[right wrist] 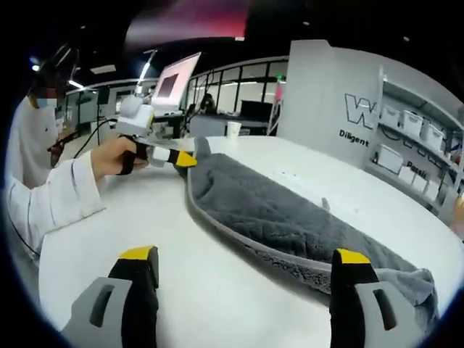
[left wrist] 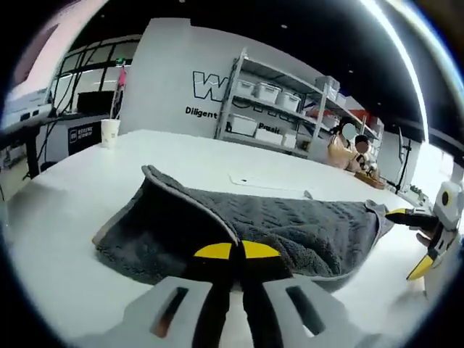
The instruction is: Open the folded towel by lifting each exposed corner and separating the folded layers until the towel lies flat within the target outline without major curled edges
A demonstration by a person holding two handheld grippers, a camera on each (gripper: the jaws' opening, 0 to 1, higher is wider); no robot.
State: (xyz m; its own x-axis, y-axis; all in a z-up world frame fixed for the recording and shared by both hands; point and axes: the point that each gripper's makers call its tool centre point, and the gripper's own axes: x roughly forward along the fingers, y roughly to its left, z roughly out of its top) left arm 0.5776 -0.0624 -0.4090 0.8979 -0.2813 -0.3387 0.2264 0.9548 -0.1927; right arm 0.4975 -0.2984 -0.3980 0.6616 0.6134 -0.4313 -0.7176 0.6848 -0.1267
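In the left gripper view, the left gripper (left wrist: 236,254) rises from the bottom centre of the frame with its two yellow-tipped jaws pressed together on the near edge of the grey towel (left wrist: 290,228). The pinched edge is raised, so that a fold of the cloth arches up toward the left of the frame, while the rest of the towel stretches away to the right across the white table (left wrist: 188,156). At the right edge of this view the right gripper (left wrist: 429,243) shows, its jaws spread, with the upper one at the far end of the towel; whether it touches the cloth cannot be told.

In the right gripper view, the right gripper's two jaws stand wide apart at the bottom of the frame, with bare table under the left one and the towel's near end just beside the right one. The towel runs as a long grey band from the lower right toward the upper left, where the left gripper, held in a person's hand (right wrist: 116,156), clamps its far end. A paper cup (left wrist: 109,133) stands on the table far off at the upper left of the left gripper view, and shelves with white bins (left wrist: 279,109) line the wall behind.
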